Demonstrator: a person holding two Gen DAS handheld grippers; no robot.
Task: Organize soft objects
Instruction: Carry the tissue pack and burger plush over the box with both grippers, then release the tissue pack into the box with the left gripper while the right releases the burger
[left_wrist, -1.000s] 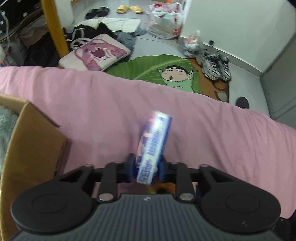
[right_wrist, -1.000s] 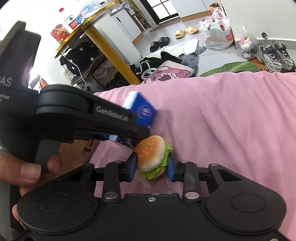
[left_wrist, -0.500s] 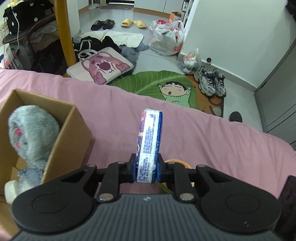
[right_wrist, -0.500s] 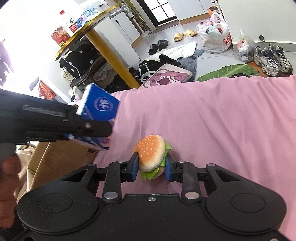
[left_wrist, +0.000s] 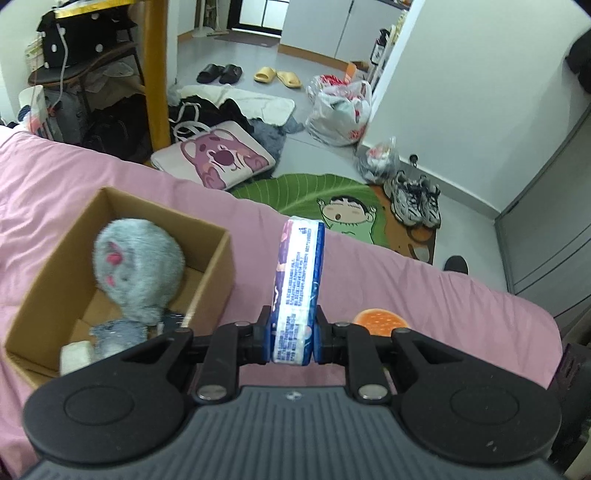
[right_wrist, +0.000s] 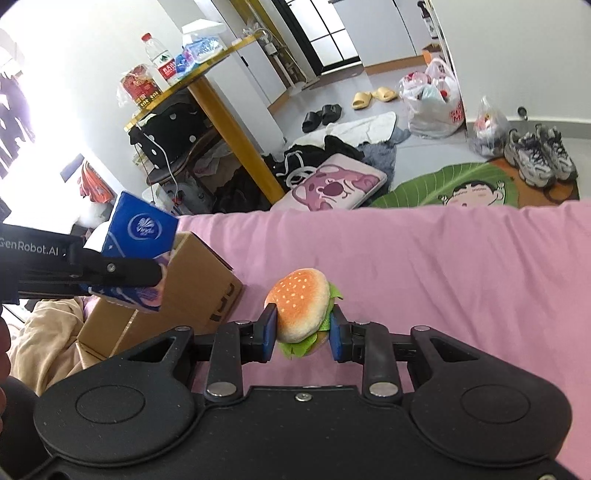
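Note:
My left gripper (left_wrist: 293, 341) is shut on a blue and white tissue pack (left_wrist: 299, 280), held upright on its edge above the pink bed, just right of an open cardboard box (left_wrist: 55, 258). A grey plush toy (left_wrist: 138, 266) lies inside the box. The right wrist view shows the tissue pack (right_wrist: 138, 236) hanging over the near edge of the cardboard box (right_wrist: 199, 280). My right gripper (right_wrist: 303, 332) is shut on a burger plush (right_wrist: 301, 310) low over the bedsheet. That burger plush (left_wrist: 380, 318) peeks out behind the left gripper's fingers.
The pink bedsheet (right_wrist: 443, 266) stretches wide to the right. A beige garment (right_wrist: 44, 339) lies left of the box. Beyond the bed edge the floor holds a pink bear cushion (left_wrist: 218, 158), a green cartoon rug (left_wrist: 332, 199), sneakers (left_wrist: 413, 199) and bags.
My left gripper has carried the tissue pack up and to the left, beside the box, whose inside with the grey plush has come into view. The right gripper stays shut on the burger.

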